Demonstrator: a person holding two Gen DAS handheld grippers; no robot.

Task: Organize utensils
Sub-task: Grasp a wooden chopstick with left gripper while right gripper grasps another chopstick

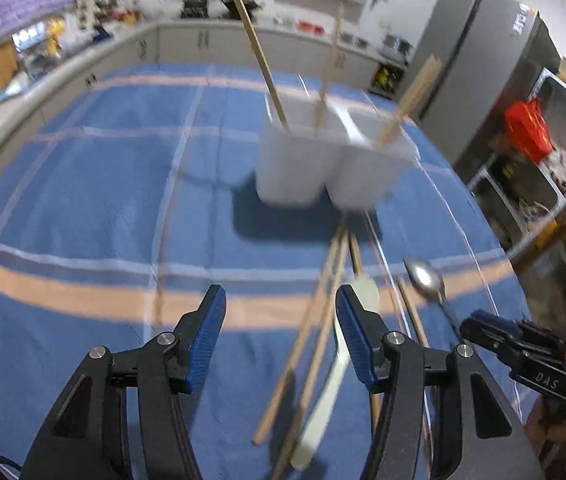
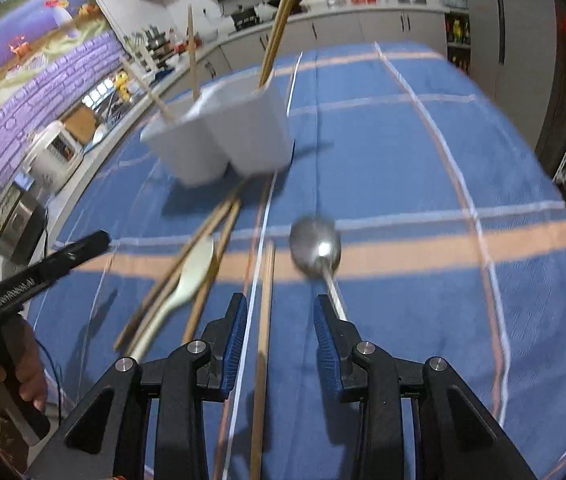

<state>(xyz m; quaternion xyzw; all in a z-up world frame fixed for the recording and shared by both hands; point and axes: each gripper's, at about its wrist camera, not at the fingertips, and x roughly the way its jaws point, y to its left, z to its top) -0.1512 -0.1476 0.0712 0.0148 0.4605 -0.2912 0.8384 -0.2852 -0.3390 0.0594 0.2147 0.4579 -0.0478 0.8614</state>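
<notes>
Both views are evenly and fairly brightly lit by cool indoor light from above. The white plastic two-compartment utensil holder [image 1: 325, 156] throws a soft dark shadow onto the blue checked cloth [image 1: 95, 200] on its near side. Motion blur smears most of each frame: the holder's edges, the loose wooden chopsticks [image 2: 203, 256] and the cloth's stripes are streaked, while the black tool arms in the foreground stay sharp. A bright glare spot sits on the bowl of the shiny metal spoon [image 2: 316, 247]. Fisheye distortion bows the counter and kitchen outward, and dark vignetting fills the corners.
</notes>
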